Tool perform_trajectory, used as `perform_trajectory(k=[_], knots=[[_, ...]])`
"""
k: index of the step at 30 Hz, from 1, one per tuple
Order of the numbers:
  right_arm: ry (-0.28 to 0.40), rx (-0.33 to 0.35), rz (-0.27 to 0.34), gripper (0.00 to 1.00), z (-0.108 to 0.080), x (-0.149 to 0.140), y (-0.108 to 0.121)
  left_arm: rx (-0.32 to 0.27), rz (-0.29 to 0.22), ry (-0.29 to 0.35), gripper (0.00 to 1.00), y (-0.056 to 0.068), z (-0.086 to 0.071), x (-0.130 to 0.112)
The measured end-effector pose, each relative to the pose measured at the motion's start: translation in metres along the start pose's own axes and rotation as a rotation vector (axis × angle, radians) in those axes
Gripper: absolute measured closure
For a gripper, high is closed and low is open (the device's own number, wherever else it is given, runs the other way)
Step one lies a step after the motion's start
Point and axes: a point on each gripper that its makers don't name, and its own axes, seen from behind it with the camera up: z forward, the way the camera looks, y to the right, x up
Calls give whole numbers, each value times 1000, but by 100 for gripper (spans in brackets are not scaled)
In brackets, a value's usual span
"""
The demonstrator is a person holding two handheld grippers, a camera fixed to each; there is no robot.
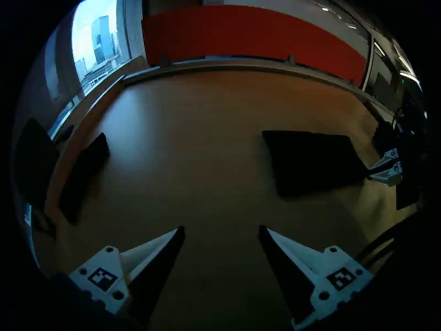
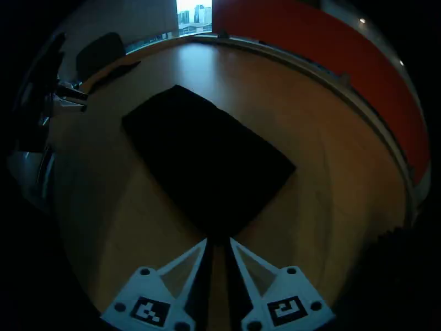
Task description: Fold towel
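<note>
R gripper (image 2: 219,240) pinches black towel (image 2: 209,160) corner; L gripper (image 1: 221,229) spread

A broad wooden tabletop (image 1: 209,143) in warm brown fills most of the dim room. A pale rail runs along its far edge, and behind that stands a long red partition (image 1: 248,38). At the far left a window (image 1: 99,38) shows tall buildings under pale blue sky, the brightest patch here. Strip lights (image 1: 380,49) glow on the ceiling at the far right. A dark chair (image 2: 99,52) stands near the table's window end.
</note>
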Motion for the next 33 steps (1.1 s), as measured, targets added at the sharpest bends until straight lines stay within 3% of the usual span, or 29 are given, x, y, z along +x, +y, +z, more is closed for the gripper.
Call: perform_trajectory(k=[5, 18, 33], knots=[[5, -13, -12, 95, -2, 2, 2, 3, -6, 2, 0, -2, -1, 1], [55, -60, 9, 95, -21, 21, 8, 14, -18, 21, 0, -6, -4, 8], [79, -87, -8, 95, -43, 34, 18, 10, -40, 34, 0, -7, -10, 11]])
